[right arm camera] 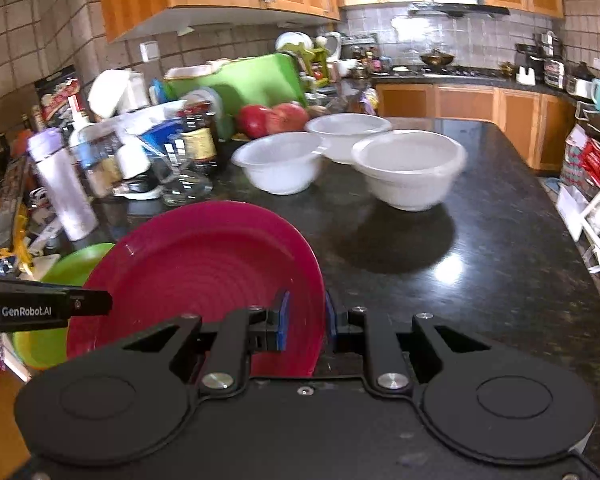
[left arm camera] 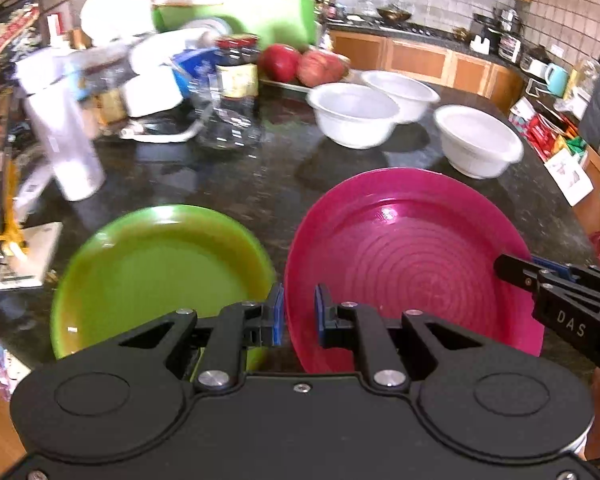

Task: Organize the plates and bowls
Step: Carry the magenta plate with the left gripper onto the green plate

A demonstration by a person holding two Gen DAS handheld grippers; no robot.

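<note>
A magenta ridged plate [left arm camera: 412,264] [right arm camera: 204,272] is tilted above the dark counter, held at two sides. My left gripper [left arm camera: 299,314] is shut on its left rim, and my right gripper [right arm camera: 306,320] is shut on its right rim. Each gripper also shows in the other view: the right gripper [left arm camera: 520,276] at the plate's right edge, the left gripper [right arm camera: 96,304] at its left. A green plate [left arm camera: 160,276] [right arm camera: 60,304] lies just left of the magenta one. Three white bowls [left arm camera: 354,114] [left arm camera: 400,94] [left arm camera: 478,140] stand apart at the back of the counter.
Clutter crowds the left of the granite counter [left arm camera: 240,176]: a white tumbler [left arm camera: 70,148], a dark jar [left arm camera: 236,64], a clear glass pitcher [left arm camera: 224,120], red apples [left arm camera: 300,64] and a green box [left arm camera: 252,16]. The counter's edge [right arm camera: 560,216] drops off at the right.
</note>
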